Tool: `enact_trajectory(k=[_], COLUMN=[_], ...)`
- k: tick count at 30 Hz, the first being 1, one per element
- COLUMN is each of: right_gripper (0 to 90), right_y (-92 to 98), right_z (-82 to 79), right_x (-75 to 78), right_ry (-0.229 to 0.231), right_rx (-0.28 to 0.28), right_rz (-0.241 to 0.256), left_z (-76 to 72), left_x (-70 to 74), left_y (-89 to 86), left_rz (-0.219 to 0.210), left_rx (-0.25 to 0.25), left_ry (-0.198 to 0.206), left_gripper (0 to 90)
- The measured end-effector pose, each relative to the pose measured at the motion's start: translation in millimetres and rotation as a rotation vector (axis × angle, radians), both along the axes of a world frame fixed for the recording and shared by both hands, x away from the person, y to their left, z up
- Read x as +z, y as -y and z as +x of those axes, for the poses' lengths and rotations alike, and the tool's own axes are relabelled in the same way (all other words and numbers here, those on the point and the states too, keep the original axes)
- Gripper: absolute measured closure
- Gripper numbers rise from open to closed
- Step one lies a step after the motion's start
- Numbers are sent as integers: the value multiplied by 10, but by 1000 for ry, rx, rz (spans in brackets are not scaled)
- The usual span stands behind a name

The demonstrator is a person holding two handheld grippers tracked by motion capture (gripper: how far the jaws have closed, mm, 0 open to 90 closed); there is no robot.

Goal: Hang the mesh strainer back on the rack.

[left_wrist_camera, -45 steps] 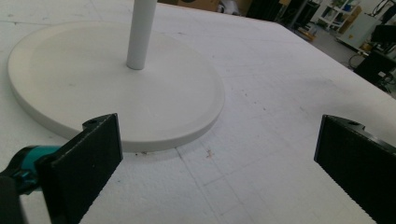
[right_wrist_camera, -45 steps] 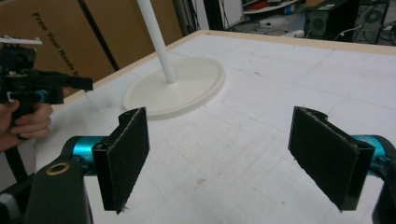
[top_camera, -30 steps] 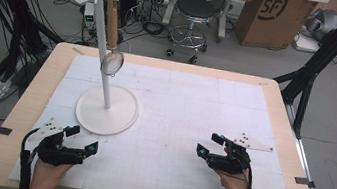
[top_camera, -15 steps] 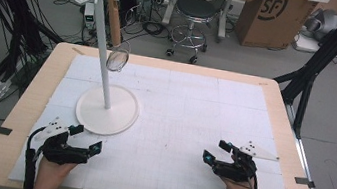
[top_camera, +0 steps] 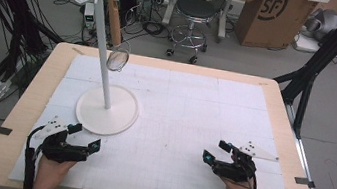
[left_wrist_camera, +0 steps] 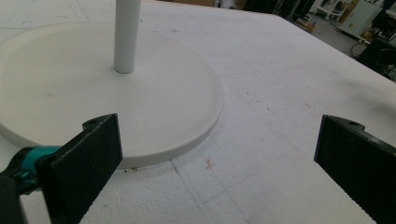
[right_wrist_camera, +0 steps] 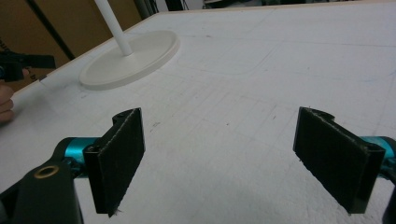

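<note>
A white rack stands on a round white base (top_camera: 107, 109) at the table's left, its pole (top_camera: 102, 49) topped by short hooks. A small wire strainer with a wooden handle (top_camera: 118, 58) hangs from a hook beside the pole. My left gripper (top_camera: 85, 137) rests open near the front left, just in front of the base (left_wrist_camera: 140, 93). My right gripper (top_camera: 216, 151) rests open near the front right, nothing between its jaws. The right gripper view looks across the white mat to the base (right_wrist_camera: 130, 58) and the left gripper (right_wrist_camera: 23, 63) beyond.
A white foam mat (top_camera: 189, 108) covers the wooden table (top_camera: 16, 117). Behind the table stand a black stool (top_camera: 196, 15), a cardboard box (top_camera: 272, 14) and cables on the floor. Black frame legs (top_camera: 311, 70) rise at the right.
Both hands have drawn back toward the table's front edge with the grippers open. The hanging strainer has swung slightly on its hook.
</note>
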State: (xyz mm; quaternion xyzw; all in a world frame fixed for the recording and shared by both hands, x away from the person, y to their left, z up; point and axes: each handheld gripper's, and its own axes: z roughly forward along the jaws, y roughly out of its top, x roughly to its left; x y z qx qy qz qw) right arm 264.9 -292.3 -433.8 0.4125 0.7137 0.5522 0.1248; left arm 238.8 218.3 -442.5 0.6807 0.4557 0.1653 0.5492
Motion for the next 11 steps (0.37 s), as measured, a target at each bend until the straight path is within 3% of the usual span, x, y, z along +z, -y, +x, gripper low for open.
enact_trajectory(k=[11], right_gripper=[160], right_y=[9], right_z=[9], right_x=[-12], right_ry=[4], right_rx=[-3], right_rz=[-1], left_z=[1], left_x=[-3], left_y=[7], left_rz=[-3], left_rx=[1], left_ry=[-1], left_gripper=[16])
